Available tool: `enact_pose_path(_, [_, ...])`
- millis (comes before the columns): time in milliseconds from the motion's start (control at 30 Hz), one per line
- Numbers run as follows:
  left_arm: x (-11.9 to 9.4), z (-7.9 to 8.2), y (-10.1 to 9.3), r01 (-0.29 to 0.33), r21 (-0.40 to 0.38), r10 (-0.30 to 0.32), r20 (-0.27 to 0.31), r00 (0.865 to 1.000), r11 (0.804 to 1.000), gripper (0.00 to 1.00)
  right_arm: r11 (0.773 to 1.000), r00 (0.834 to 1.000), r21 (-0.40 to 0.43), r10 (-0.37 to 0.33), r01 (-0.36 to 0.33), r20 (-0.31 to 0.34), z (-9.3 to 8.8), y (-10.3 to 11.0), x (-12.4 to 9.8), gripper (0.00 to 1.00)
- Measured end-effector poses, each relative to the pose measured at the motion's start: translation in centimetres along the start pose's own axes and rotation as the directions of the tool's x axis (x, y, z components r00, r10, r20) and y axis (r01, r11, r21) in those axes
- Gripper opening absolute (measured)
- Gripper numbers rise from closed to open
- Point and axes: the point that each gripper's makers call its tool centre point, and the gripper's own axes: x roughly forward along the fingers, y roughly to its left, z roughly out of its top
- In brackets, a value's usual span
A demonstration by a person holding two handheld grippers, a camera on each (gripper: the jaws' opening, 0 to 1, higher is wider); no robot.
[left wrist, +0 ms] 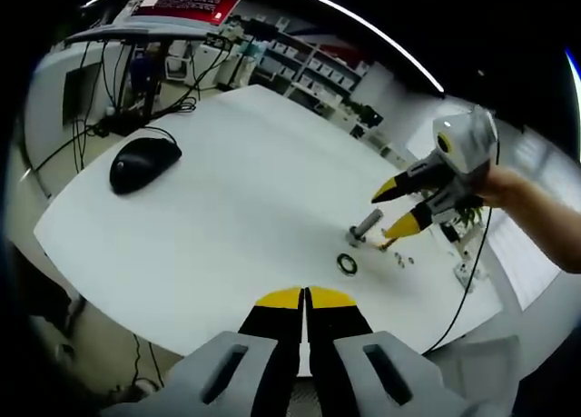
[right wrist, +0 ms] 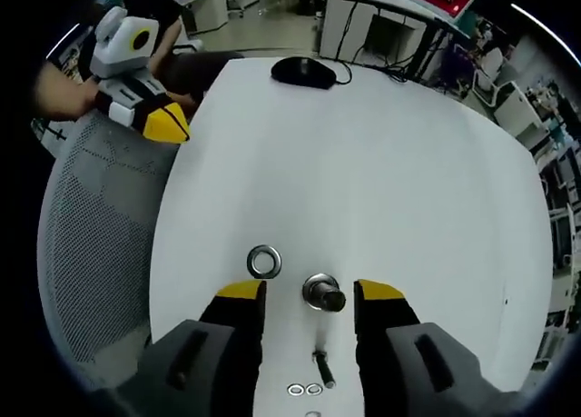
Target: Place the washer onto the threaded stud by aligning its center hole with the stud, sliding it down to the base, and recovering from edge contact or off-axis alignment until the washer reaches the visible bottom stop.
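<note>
The right gripper (right wrist: pixel 309 292) is open, jaws straddling the upright threaded stud (right wrist: pixel 323 292). The flat metal ring washer (right wrist: pixel 263 262) lies just beyond its left jaw. The left gripper (left wrist: pixel 305 298) is closed, empty.

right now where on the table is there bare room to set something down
The wide white stretch of the table between the mouse and the threaded stud is bare. It is crowded near the stud: the washer lies beside it, small washers sit close by, and the open right gripper straddles it.
</note>
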Motion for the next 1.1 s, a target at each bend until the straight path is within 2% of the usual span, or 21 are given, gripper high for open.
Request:
enact_pose_path(333, [0.0, 0.0, -0.1, 0.004, -0.003, -0.004, 0.002, 1.000, 1.000, 0.00, 0.999, 0.999, -0.028, 0.044, -0.043, 0.027, 1.3, 1.8, 0.7, 0.45])
enact_pose_path(533, [0.0, 0.0, -0.1, 0.007, -0.004, -0.007, 0.000, 1.000, 1.000, 0.00, 0.996, 0.996, -0.034, 0.081, -0.080, 0.023, 1.3, 3.4, 1.7, 0.44])
enact_pose_path(733, [-0.1, 0.0, -0.1, 0.006, -0.003, -0.006, 0.000, 1.000, 1.000, 0.00, 0.993, 0.993, -0.034, 0.115, -0.115, -0.004, 0.7, 4.8, 3.2, 0.44])
enact_pose_path(1033, [-0.1, 0.0, -0.1, 0.005, -0.004, -0.005, 0.002, 1.000, 1.000, 0.00, 0.990, 0.989, -0.009, 0.137, -0.138, -0.049, -0.8, 5.6, 4.9, 0.44])
enact_pose_path(1100, [0.0, 0.0, 0.0, 0.005, -0.004, -0.005, 0.003, 1.000, 1.000, 0.00, 0.990, 0.987, -0.010, 0.140, -0.142, -0.075, -1.5, 5.8, 5.4, 0.44])
